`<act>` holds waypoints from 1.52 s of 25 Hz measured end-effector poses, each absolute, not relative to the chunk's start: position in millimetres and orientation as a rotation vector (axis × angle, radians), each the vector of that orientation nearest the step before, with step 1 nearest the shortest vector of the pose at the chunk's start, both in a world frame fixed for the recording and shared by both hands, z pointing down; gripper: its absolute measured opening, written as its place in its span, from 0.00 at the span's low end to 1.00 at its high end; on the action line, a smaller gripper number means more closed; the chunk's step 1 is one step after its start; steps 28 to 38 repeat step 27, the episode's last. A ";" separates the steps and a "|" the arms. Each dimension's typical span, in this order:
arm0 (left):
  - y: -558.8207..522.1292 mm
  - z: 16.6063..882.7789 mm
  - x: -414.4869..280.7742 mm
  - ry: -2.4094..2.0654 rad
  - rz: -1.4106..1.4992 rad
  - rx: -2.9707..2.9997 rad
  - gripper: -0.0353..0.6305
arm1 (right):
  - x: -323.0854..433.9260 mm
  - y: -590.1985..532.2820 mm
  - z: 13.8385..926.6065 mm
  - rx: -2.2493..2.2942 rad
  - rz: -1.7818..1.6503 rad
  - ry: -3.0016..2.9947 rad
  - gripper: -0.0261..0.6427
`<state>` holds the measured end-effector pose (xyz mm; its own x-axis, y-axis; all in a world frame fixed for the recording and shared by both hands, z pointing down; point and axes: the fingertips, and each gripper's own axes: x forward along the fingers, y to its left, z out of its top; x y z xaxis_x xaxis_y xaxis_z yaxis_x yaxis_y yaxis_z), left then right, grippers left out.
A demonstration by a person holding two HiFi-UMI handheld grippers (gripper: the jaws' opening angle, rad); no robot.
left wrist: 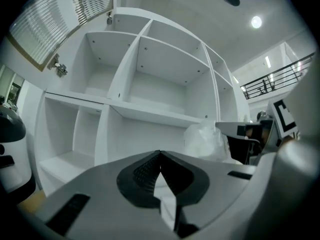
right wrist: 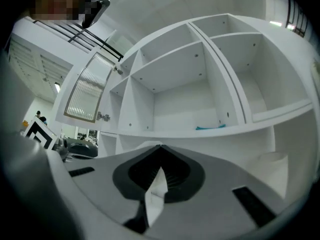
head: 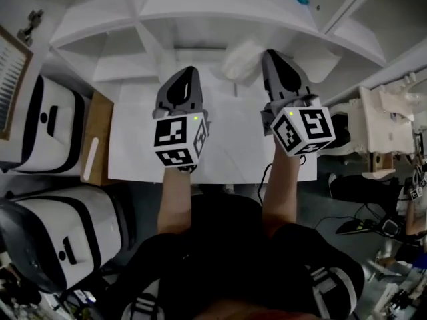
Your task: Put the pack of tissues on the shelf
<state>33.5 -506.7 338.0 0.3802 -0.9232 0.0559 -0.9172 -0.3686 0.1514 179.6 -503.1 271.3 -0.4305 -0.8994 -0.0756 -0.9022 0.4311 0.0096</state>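
The pack of tissues (head: 241, 60), a crinkled white plastic bundle, lies at the back of the white table (head: 133, 159), just in front of the white shelf unit (head: 200, 12). My right gripper (head: 270, 55) is shut, and its tip is right beside the pack on the pack's right. The right gripper view shows closed jaws (right wrist: 161, 146) and empty shelf compartments, but not the pack. My left gripper (head: 183, 79) hovers over the table to the pack's left, shut and holding nothing. In the left gripper view the pack (left wrist: 205, 141) sits right of the closed jaws (left wrist: 160, 153).
A teal object (right wrist: 210, 127) lies on a middle shelf board. Two white rounded machines (head: 47, 125) stand left of the table beside a wooden board (head: 97, 139). White equipment (head: 387, 125) and cables crowd the right. A frosted-glass cabinet door (left wrist: 55, 19) hangs left of the shelf.
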 end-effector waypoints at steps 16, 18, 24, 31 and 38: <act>-495.6 364.1 102.1 -1.528 0.043 2.528 0.07 | 257.6 -479.7 341.3 -1.810 -0.117 2.593 0.07; -493.7 363.2 107.2 -1.518 0.043 2.536 0.07 | 259.5 -476.9 341.4 -1.811 -0.116 2.595 0.07; -491.3 361.5 115.3 -1.501 0.043 2.552 0.07 | 261.1 -473.1 340.2 -1.814 -0.106 2.604 0.07; -489.2 360.4 118.2 -1.499 0.042 2.554 0.07 | 263.3 -470.7 338.3 -1.815 -0.099 2.604 0.07; -489.2 360.4 118.2 -1.499 0.042 2.554 0.07 | 263.3 -470.7 338.3 -1.815 -0.099 2.604 0.07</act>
